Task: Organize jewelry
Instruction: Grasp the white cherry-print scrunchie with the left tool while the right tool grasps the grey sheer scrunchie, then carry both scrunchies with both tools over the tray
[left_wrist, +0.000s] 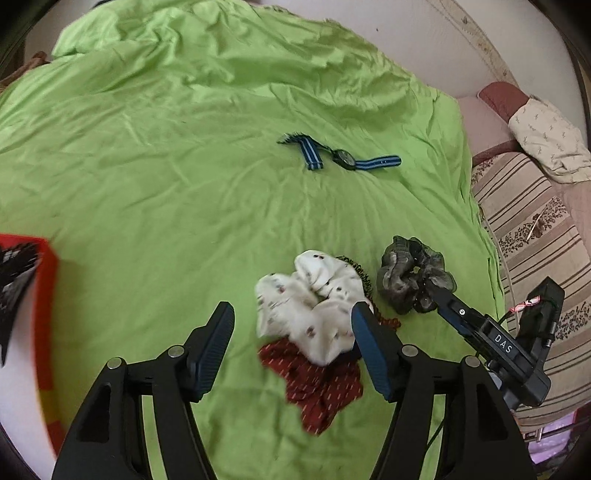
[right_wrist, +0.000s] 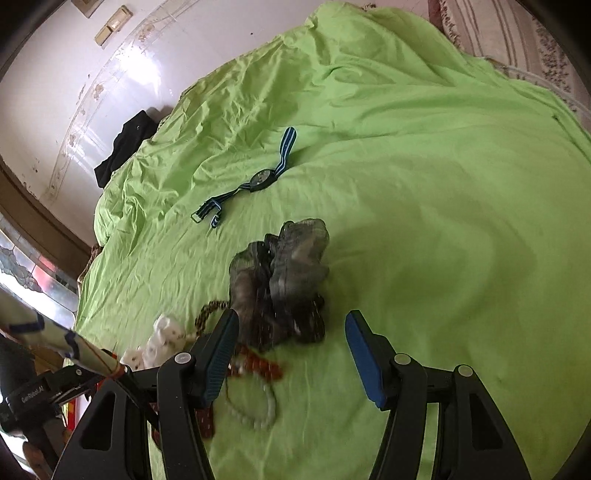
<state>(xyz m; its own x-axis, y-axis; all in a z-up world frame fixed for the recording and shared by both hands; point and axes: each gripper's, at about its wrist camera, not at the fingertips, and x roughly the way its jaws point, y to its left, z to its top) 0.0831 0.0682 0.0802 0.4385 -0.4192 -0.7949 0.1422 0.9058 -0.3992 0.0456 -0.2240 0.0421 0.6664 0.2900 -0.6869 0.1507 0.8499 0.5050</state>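
Observation:
On the green bedsheet (left_wrist: 166, 184) lies a pile of hair ties and beads. My left gripper (left_wrist: 293, 347) is open, low over a white spotted scrunchie (left_wrist: 314, 306) that lies on a dark red scrunchie (left_wrist: 317, 384); its right finger overlaps the white one. My right gripper (right_wrist: 291, 354) is also open, just short of a grey sheer scrunchie (right_wrist: 284, 277), with nothing between its pads. A red bead string (right_wrist: 258, 363) and a pale bead bracelet (right_wrist: 258, 406) lie by its left finger. A watch with a blue striped strap (left_wrist: 340, 157) lies farther off.
A red-walled box (left_wrist: 44, 295) stands at the left edge of the left wrist view. A striped and floral cover (left_wrist: 524, 221) borders the sheet on the right, with a white wall behind. Dark cloth (right_wrist: 122, 147) lies at the sheet's far corner.

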